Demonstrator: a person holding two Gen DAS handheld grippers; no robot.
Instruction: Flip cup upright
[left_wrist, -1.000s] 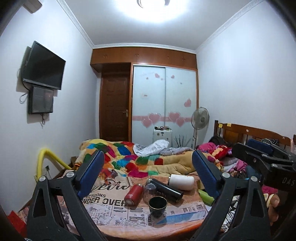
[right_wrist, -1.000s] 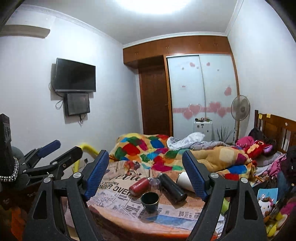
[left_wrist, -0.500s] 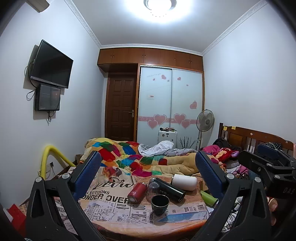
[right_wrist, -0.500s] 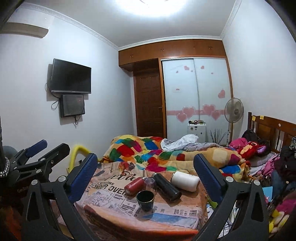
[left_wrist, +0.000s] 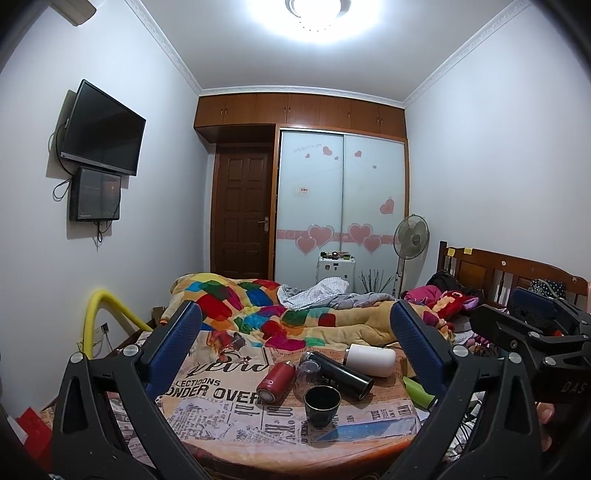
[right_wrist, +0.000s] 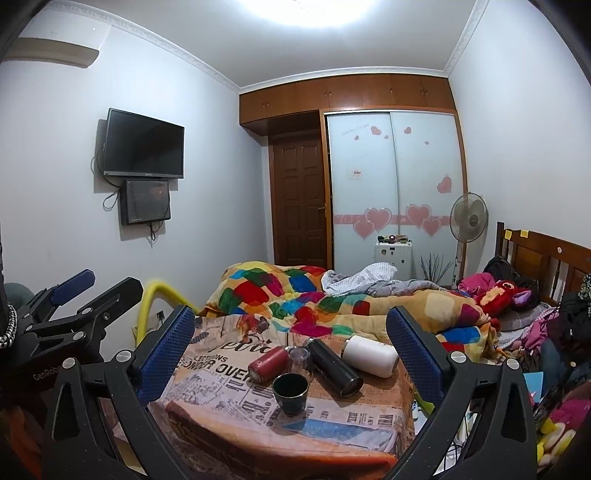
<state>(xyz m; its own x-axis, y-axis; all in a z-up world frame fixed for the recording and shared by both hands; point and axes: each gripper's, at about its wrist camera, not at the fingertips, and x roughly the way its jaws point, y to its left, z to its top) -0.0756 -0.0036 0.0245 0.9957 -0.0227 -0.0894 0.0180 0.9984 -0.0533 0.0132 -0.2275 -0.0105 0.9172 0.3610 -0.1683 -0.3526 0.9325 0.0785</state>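
White-walled bedroom: ceiling light on, TV on left wall, brown door, heart-decal wardrobe, fan, wooden headboard, bed with patchwork quilt.

A surface draped in a newspaper-print cloth carries five things. A dark cup stands upright near the front edge; just behind it sits an upturned clear glass, with a red bottle lying to the cup's left, a black flask lying to its right, and a white bottle lying beyond the flask
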